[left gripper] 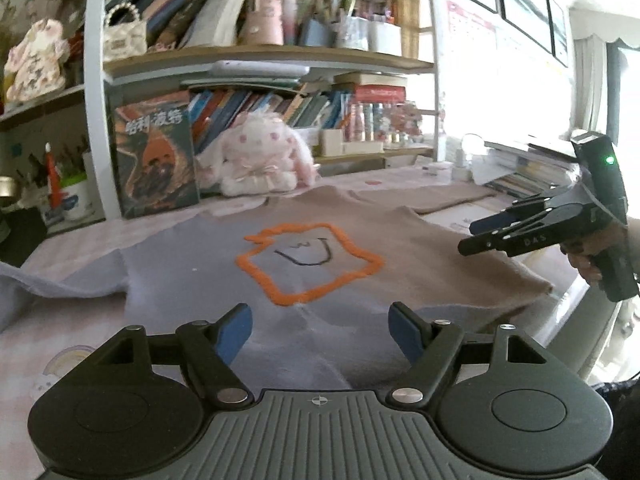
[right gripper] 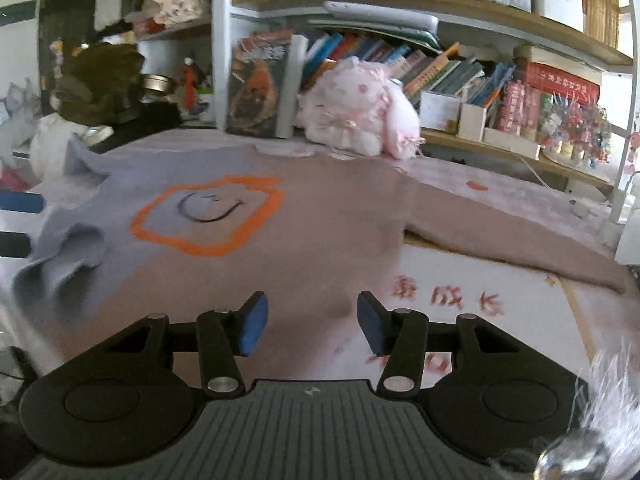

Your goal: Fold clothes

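Lying flat on the worktop (right gripper: 500, 336), the beige-and-lilac knitted sweater with the orange outline (right gripper: 280, 248) stretches one sleeve (right gripper: 512, 240) rightward, nearer the released, empty right tool (right gripper: 312, 322); left tool (left gripper: 320, 330) likewise released.

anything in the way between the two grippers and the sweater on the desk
Nothing visible. The sweater lies spread flat on the desk, directly below and ahead of both the left gripper and the right gripper, whose jaws are empty. The plush rabbit and the books sit behind it, clear of the path.
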A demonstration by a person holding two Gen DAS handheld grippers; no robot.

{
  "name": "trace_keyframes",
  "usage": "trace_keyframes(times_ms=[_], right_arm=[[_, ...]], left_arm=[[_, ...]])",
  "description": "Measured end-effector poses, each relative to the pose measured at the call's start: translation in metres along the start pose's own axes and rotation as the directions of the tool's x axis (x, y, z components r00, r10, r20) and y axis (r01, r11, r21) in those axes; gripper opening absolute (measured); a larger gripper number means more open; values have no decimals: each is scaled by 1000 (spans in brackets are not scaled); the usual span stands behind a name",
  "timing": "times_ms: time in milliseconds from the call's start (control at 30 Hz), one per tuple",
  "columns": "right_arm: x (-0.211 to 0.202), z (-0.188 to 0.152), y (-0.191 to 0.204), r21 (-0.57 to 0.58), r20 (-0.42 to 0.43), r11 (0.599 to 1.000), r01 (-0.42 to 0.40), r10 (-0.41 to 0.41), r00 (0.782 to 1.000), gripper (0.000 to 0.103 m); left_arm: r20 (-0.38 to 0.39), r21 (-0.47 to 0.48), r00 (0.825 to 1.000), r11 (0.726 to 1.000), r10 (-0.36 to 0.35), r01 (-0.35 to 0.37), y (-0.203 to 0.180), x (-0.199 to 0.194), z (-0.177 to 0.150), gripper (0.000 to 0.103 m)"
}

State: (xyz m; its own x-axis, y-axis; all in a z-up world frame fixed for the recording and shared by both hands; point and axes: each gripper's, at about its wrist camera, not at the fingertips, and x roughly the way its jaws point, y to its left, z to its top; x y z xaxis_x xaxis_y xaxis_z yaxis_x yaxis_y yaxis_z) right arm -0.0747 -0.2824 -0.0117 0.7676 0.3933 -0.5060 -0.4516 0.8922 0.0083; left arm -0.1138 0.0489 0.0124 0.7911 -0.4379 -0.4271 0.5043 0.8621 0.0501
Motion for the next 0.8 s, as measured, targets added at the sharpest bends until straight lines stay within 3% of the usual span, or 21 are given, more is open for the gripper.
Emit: trace_keyframes(times_ms=[267, 467, 800], right_arm=[[-17, -33, 15, -28, 25, 1000, 10, -9, 1000, 47], [-18, -42, 6, 64, 62, 998, -15, 11, 998, 46], [-22, -48, 6, 59, 87, 998, -14, 8, 996, 46]], left_arm=[[-2, 37, 999, 998, 46, -46, -16, -7, -3, 77], [-22, 54, 995, 994, 93, -92, -18, -2, -4, 77], [-43, 78, 994, 992, 104, -101, -23, -3, -2, 77]])
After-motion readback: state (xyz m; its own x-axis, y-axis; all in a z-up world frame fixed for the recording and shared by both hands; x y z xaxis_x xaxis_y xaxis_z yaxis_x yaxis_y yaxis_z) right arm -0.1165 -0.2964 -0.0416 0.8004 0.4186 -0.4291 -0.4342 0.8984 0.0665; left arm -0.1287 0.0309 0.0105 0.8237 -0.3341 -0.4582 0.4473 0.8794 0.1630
